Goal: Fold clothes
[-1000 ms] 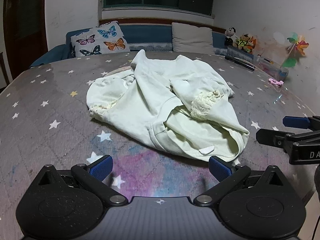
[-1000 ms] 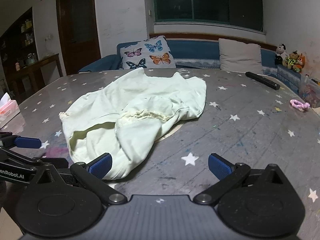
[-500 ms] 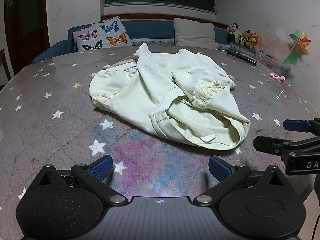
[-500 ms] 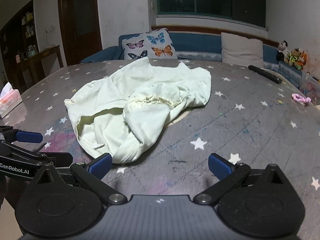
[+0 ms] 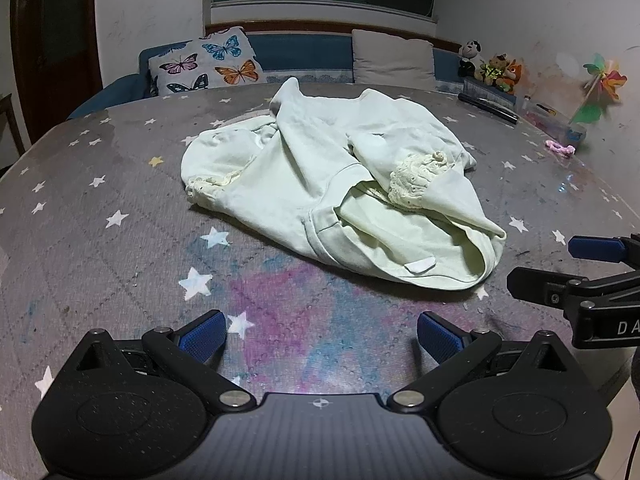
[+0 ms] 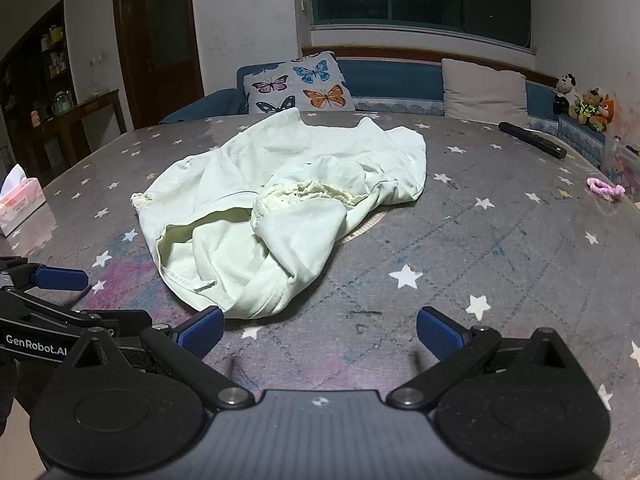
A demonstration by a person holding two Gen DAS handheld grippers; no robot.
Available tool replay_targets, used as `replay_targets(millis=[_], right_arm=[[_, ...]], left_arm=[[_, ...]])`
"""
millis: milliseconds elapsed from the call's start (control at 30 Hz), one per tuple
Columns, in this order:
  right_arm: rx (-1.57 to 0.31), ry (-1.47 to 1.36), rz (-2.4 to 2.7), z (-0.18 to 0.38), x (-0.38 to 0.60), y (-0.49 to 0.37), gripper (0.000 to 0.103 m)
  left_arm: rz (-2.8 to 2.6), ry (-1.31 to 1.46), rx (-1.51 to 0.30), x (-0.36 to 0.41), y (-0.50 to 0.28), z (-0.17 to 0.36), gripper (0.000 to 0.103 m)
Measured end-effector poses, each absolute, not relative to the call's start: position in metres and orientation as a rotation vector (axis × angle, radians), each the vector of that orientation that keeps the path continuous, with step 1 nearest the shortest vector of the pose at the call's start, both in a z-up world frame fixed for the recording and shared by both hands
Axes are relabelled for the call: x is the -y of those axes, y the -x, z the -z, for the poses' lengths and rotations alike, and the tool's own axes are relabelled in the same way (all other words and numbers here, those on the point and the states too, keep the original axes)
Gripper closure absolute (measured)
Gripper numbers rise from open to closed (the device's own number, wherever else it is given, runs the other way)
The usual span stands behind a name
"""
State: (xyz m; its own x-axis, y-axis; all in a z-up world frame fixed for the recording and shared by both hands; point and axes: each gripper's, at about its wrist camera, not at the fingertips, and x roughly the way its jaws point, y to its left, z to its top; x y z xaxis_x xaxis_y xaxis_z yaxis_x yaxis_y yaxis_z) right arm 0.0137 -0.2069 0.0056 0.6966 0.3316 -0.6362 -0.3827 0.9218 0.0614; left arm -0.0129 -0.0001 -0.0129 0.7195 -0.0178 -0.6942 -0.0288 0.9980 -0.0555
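A pale green garment with lace-trimmed sleeves lies crumpled on the grey star-patterned table; it also shows in the right wrist view. My left gripper is open and empty, a short way in front of the garment's near hem. My right gripper is open and empty, its left fingertip close to the garment's near edge. The right gripper shows at the right edge of the left wrist view, and the left gripper at the left edge of the right wrist view.
A black remote and a pink hair tie lie at the table's right side. A tissue box sits at the left. A blue sofa with a butterfly cushion stands behind the table.
Both grippers have drawn back a little from the garment and risen. The garment has not moved.
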Motion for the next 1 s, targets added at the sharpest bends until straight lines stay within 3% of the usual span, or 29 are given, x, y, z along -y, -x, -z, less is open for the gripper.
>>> replay_targets(millis=[1000], right_arm=[[-0.702, 0.087, -0.398, -0.0039, 0.2013, -0.017, 0.0]], left_arm=[[-0.016, 0.07, -0.78, -0.0016, 0.0062, 0.0138, 0.0]])
